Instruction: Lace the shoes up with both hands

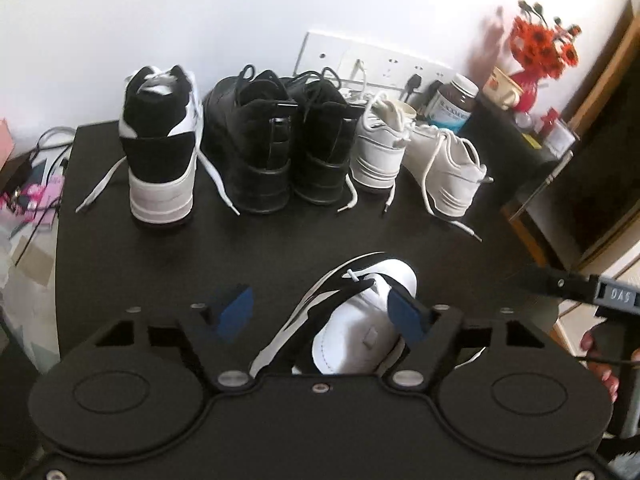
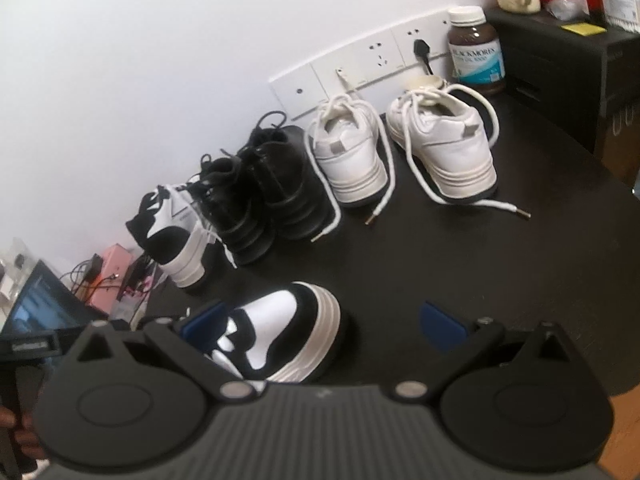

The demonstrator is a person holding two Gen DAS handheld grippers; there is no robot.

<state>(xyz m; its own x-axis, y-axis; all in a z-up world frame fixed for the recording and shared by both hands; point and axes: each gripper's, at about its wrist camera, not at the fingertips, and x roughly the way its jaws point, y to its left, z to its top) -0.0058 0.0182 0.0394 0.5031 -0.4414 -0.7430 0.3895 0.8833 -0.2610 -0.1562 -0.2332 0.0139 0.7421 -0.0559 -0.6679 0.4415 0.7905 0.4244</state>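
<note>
Black-and-white sneaker (image 1: pixel 360 320) lies at the table's (image 1: pixel 280 240) near edge, framed by the spread left gripper (image 1: pixel 324 312); right gripper (image 2: pixel 332 324) gapes empty. Lacing looks barely begun; pinching the lace tip (image 1: pixel 352 276) comes next.

Inspector A: Left gripper (image 1: pixel 324 308)?
Inspector B: Angled downward, 2 blue pads (image 1: pixel 404 310) well apart, nothing pressed between them.
Inspector A: Right gripper (image 2: pixel 324 322)?
Inspector B: Also tilted downward, jaws spread wide, both pads bare. From the left wrist view its body enters at the right edge, with the fingers of a hand (image 1: pixel 600 364) wrapped on the handle.
</note>
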